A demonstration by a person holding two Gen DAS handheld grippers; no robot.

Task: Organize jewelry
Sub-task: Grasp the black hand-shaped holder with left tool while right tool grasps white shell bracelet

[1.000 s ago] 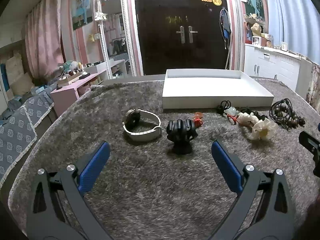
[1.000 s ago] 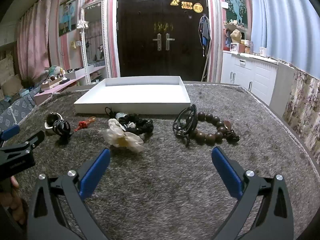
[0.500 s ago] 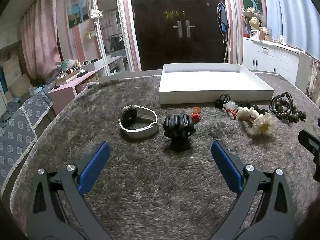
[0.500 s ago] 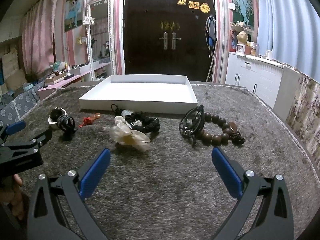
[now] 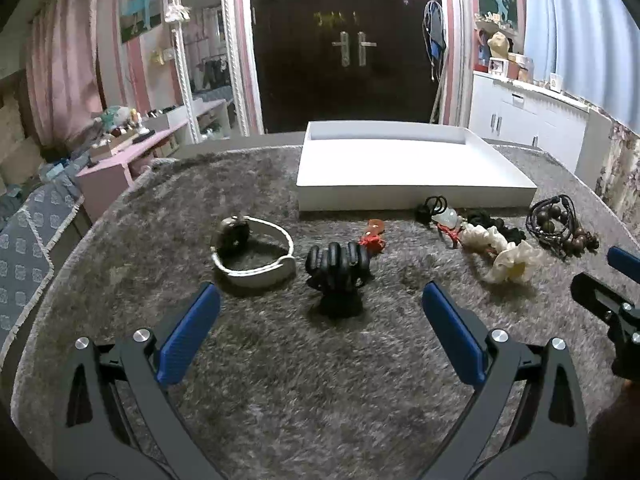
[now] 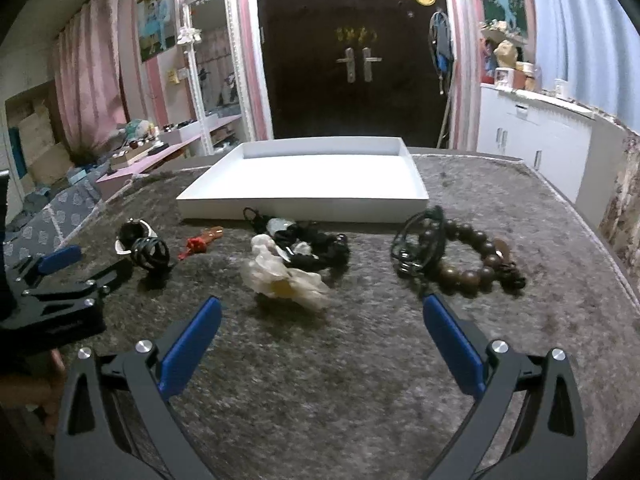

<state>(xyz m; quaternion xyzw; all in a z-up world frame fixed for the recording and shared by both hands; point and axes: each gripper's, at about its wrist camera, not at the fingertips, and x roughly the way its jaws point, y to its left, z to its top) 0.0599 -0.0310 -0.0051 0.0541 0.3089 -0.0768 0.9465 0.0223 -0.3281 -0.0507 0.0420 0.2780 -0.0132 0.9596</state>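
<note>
Your left gripper [image 5: 320, 332] points straight at the black coiled bracelet [image 5: 338, 266], which lies dead ahead between the spread fingers, with the white-strap watch [image 5: 252, 252] just to its left; the white tray [image 5: 400, 168] sits beyond on the table [image 5: 300, 380]. Both pairs of fingers are wide open and hold nothing; your right gripper [image 6: 320, 336] faces the cream flower scrunchie [image 6: 286, 276], with the wooden bead bracelet [image 6: 468, 264] off to its right.

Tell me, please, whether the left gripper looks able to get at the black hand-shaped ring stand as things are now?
Probably yes: the left gripper is open, the black ring stand stands straight ahead, centred between its fingers, and only bare grey rug lies between.
</note>
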